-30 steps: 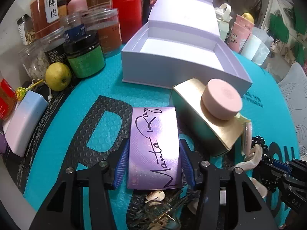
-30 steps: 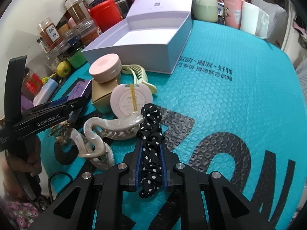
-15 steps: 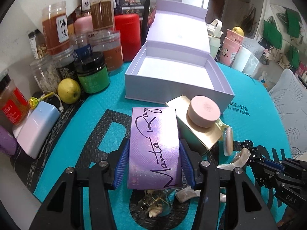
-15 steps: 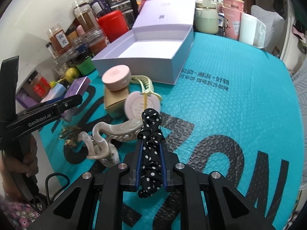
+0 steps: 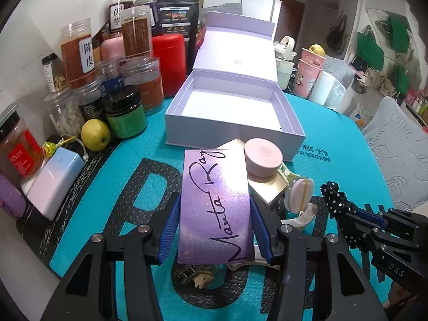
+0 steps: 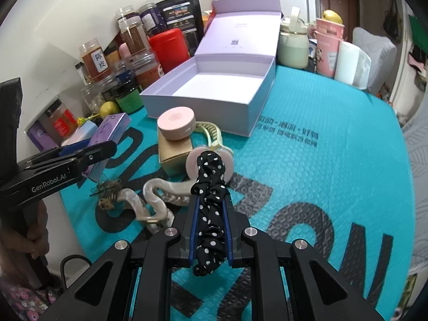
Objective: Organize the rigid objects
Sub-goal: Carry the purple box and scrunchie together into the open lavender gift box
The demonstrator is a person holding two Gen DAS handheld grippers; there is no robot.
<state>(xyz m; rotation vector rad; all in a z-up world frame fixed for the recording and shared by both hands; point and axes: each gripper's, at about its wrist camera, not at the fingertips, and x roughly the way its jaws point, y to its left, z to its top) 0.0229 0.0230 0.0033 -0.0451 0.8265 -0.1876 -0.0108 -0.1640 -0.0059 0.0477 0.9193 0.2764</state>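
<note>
Two grips are holding: the left gripper (image 5: 215,223) is clamping the purple box (image 5: 215,203) by its long sides, jaws only box-width apart; the right gripper (image 6: 210,223) is pinching the polka-dot scrunchie (image 6: 210,187), jaws nearly closed. Both items are sitting above the teal mat (image 6: 321,160), in front of the open lavender gift box (image 5: 230,107). The purple box is hiding part of the gold box (image 6: 174,155) and the clutter under it. A hand (image 6: 32,238) is gripping the left handle, mostly cut off. Both grippers are pointing steeply down at the mat.
</note>
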